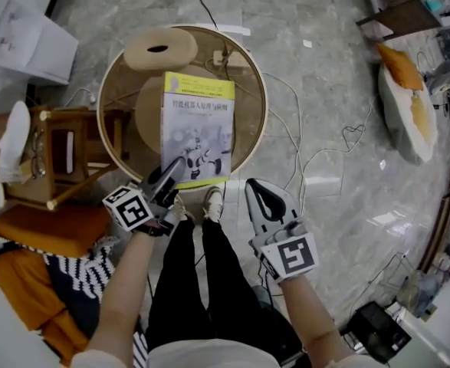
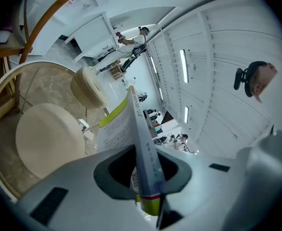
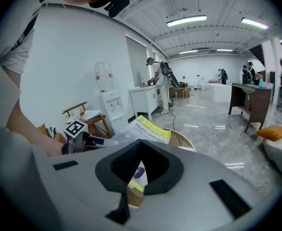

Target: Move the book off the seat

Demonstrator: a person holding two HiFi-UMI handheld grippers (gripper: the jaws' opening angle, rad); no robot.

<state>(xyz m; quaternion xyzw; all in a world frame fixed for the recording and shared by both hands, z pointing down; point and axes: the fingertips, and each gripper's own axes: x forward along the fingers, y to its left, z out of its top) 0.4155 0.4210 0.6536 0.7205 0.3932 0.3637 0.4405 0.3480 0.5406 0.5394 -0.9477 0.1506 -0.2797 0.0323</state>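
Head view: your left tongs point(image 1: 175, 173) are closed on the near corner of the book point(image 1: 198, 129), and the book is gripped firmly between the two jaws. The book has a yellow and white cover that faces up. It is over the near part of the round seat point(image 1: 259, 90), which has a wooden rim. Whether it touches the seat I cannot tell from this view. A beige ring cushion point(image 1: 160, 48) lies at the far side of the seat. A wooden chair point(image 1: 64, 156) stands to the left of it, with an orange cushion point(image 1: 48, 228) just beside.

In the left gripper view the book point(image 2: 141, 143) stands edge-on between the jaws of the left tongs point(image 2: 148, 179), and the pads press on both of its faces.

Your right tongs point(image 1: 261, 196) are to the right of the book, apart from it. In the right gripper view their jaws point(image 3: 124, 201) are together and hold nothing. The book point(image 3: 150, 129) shows beyond them.
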